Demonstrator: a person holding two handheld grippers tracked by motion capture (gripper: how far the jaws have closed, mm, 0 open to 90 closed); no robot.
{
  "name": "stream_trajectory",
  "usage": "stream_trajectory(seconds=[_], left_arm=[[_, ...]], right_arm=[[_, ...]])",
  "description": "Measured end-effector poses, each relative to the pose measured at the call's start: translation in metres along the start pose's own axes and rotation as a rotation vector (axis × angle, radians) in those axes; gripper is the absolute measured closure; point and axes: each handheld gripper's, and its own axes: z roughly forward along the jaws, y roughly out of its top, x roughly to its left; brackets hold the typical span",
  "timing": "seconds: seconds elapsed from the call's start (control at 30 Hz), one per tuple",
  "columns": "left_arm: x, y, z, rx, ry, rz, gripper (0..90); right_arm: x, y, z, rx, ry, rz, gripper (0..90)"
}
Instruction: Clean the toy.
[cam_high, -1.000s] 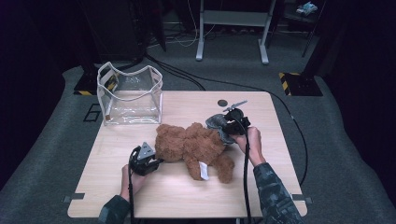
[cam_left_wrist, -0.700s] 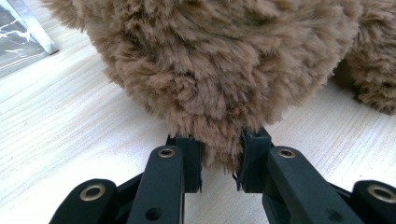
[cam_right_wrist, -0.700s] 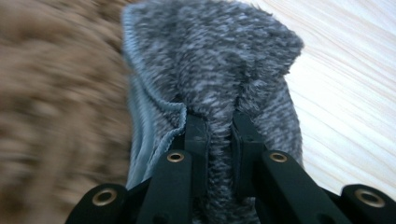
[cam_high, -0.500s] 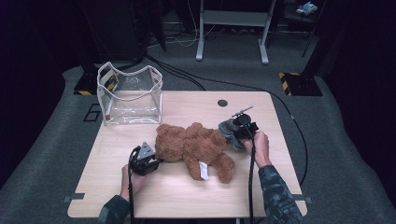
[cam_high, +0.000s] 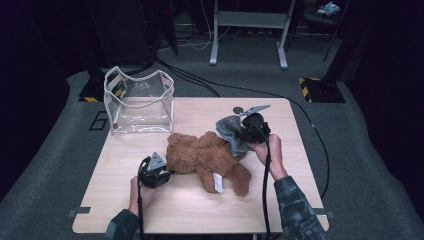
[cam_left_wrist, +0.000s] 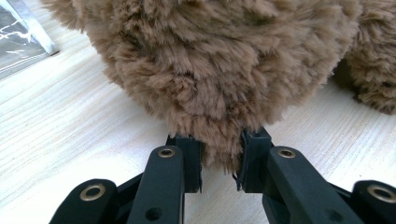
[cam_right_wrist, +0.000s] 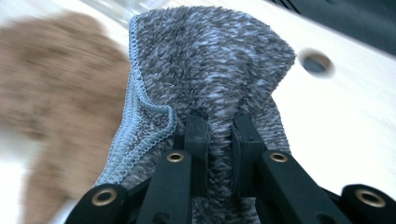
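A brown plush bear (cam_high: 207, 160) lies across the middle of the wooden table (cam_high: 300, 150). My left gripper (cam_high: 167, 174) is at the bear's left end, shut on a tuft of its fur; the left gripper view has the brown fur (cam_left_wrist: 224, 84) pinched between the black fingers (cam_left_wrist: 189, 161). My right gripper (cam_high: 239, 134) is at the bear's upper right, shut on a grey cloth (cam_high: 231, 132) with a light blue stitched edge. The cloth (cam_right_wrist: 205, 74) hangs from the right gripper (cam_right_wrist: 219, 149), partly draped over the bear (cam_right_wrist: 51, 79).
A clear plastic bag (cam_high: 139, 102) stands open at the table's back left. A round cable hole (cam_high: 238, 110) sits near the back edge, behind the right gripper. Cables run over the grey floor behind the table, near a metal stand.
My right gripper dipped toward the table's right side, then rose and came back leftward with the grey cloth in it. The left gripper and the bear stayed put.
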Motion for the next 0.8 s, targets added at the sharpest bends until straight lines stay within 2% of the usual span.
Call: stream_trajectory(seconds=[0.07, 0.13, 0.2, 0.27, 0.33, 0.37, 0.6, 0.73, 0.8], left_arm=[[0.0, 0.0, 0.0, 0.0, 0.0, -0.001, 74.6], [0.0, 0.0, 0.0, 0.0, 0.0, 0.0, 74.6], [0.0, 0.0, 0.0, 0.002, -0.001, -0.001, 74.6], [0.0, 0.0, 0.0, 0.001, -0.002, -0.001, 74.6], [0.001, 0.001, -0.001, 0.005, -0.007, 0.005, 74.6], [0.0, 0.001, -0.001, -0.002, 0.001, 0.01, 74.6], [-0.001, 0.001, 0.0, -0.004, 0.0, 0.002, 74.7], [0.0, 0.002, -0.001, 0.008, -0.006, 0.008, 74.7], [0.0, 0.002, -0.001, 0.01, -0.006, 0.008, 74.7]], right_arm=[[0.017, 0.008, 0.003, -0.008, 0.041, -0.037, 79.7], [0.033, 0.013, 0.01, 0.014, 0.072, -0.07, 79.6], [0.045, 0.012, 0.022, 0.049, 0.075, -0.116, 79.6], [0.05, 0.007, 0.033, 0.081, 0.06, -0.14, 79.7], [0.046, 0.001, 0.039, 0.086, 0.05, -0.133, 80.0], [0.044, -0.001, 0.039, 0.083, 0.054, -0.112, 80.0], [0.018, -0.017, 0.03, 0.08, 0.039, -0.046, 80.1], [0.008, -0.025, 0.027, 0.076, 0.02, -0.006, 80.1], [0.002, -0.028, 0.028, 0.078, -0.007, -0.002, 80.2]])
